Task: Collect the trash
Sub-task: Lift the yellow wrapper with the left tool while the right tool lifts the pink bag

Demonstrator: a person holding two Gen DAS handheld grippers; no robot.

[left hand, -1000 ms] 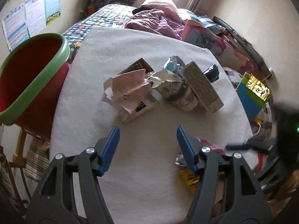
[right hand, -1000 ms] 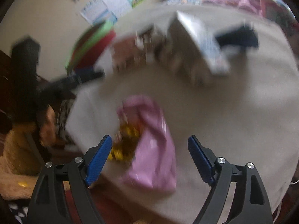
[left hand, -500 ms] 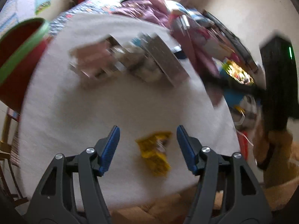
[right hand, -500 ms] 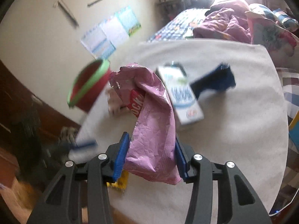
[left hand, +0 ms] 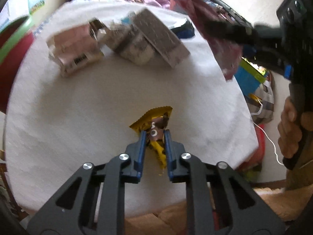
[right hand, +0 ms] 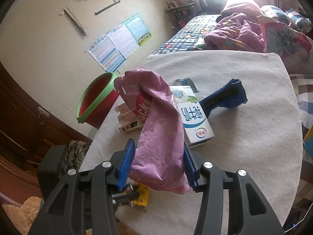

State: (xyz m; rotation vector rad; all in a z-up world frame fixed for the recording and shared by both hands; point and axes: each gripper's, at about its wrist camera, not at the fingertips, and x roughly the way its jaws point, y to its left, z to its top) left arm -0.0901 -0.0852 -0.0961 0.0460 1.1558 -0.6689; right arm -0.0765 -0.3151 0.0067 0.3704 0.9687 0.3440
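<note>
A yellow snack wrapper (left hand: pixel 154 113) lies near the front edge of the white-covered round table (left hand: pixel 78 117). My left gripper (left hand: pixel 155 133) is shut on its near end. The wrapper also shows low in the right wrist view (right hand: pixel 141 194). My right gripper (right hand: pixel 158 146) is shut on a crumpled pink snack bag (right hand: pixel 156 117), which it holds up above the table. A red bin with a green rim (right hand: pixel 95 99) stands beside the table's far left edge.
More trash lies mid-table: a milk carton (right hand: pixel 195 117), a torn pinkish box (left hand: pixel 76 49) and a blue wrapper (right hand: pixel 228 96). A bed with a purple blanket (right hand: pixel 234 29) is behind. A hand (left hand: pixel 289 129) holds the right gripper at the table's right.
My left gripper moved to the yellow wrapper and shut on it. My right gripper closed on the pink bag and lifted it off the table.
</note>
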